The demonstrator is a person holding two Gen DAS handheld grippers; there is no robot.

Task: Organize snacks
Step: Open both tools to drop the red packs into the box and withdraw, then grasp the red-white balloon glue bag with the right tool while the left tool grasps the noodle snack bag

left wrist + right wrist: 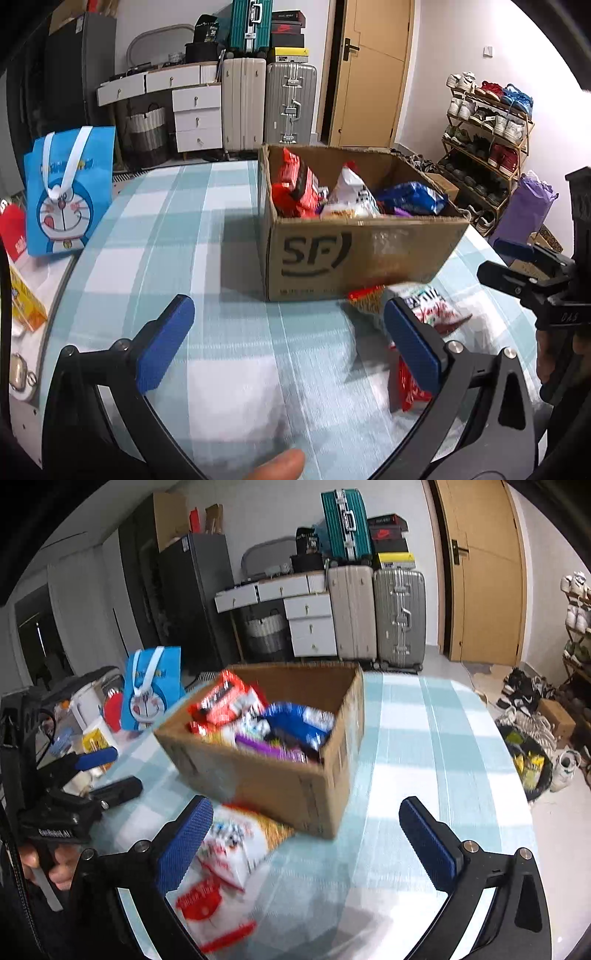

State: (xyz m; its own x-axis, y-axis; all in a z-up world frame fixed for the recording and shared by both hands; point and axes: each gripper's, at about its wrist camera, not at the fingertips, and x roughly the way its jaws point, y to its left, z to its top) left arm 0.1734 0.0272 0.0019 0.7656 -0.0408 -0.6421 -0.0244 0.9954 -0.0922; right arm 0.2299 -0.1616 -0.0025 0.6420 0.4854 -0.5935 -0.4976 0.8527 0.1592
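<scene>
An open cardboard box (354, 251) marked SF stands on the checked table and holds several snack bags, red (295, 184), white (351, 195) and blue (413, 199). It also shows in the right wrist view (280, 779). A white and red snack bag (428, 310) lies on the cloth in front of the box, beside my left gripper's right finger. In the right wrist view this bag (221, 860) lies by the left finger. My left gripper (288, 343) is open and empty. My right gripper (306, 842) is open and empty, and shows at the right in the left wrist view (517, 266).
A blue Doraemon bag (70, 192) stands at the table's left edge, with a yellow box (26, 302) and small items near it. Suitcases (266, 99), drawers and a door are behind. A shoe rack (487, 147) and a purple bag (524, 210) stand right.
</scene>
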